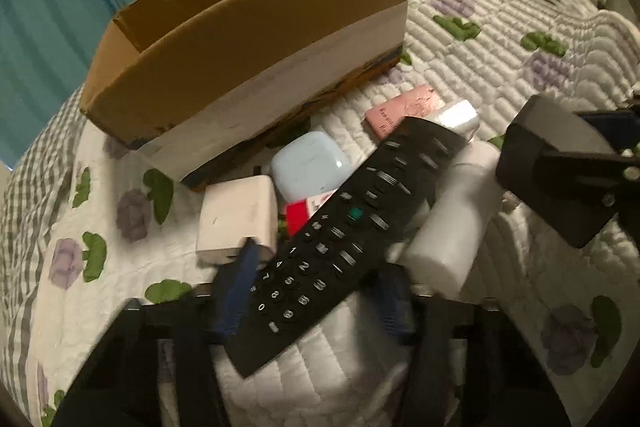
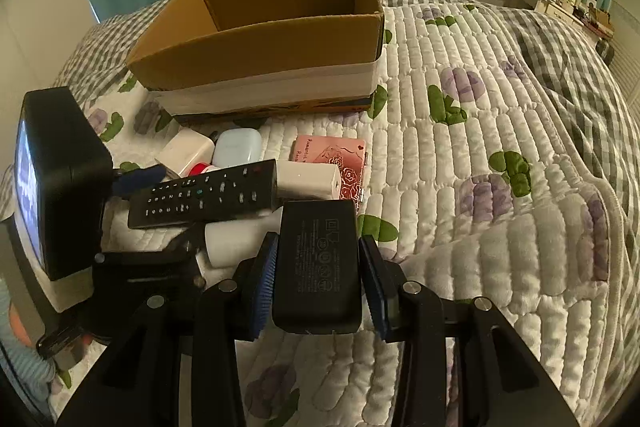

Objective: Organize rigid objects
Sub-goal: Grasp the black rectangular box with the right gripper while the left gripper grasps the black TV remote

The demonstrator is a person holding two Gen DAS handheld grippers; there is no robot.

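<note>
One black remote (image 1: 352, 223) is clamped between the left gripper's (image 1: 316, 287) blue pads, lifted above the quilt (image 2: 500, 155); one black power adapter (image 2: 318, 267) is pinched in the right gripper (image 2: 320, 279). Beyond them lie two white blocks, one pale-blue case (image 1: 310, 163), one pink box (image 2: 332, 159), then one open cardboard box (image 2: 260, 35).

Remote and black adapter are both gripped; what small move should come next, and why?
Probably carry the remote, clamped in the left gripper, forward over the open cardboard box. The box sits just behind the pile, and the right gripper already holds the adapter.
</note>
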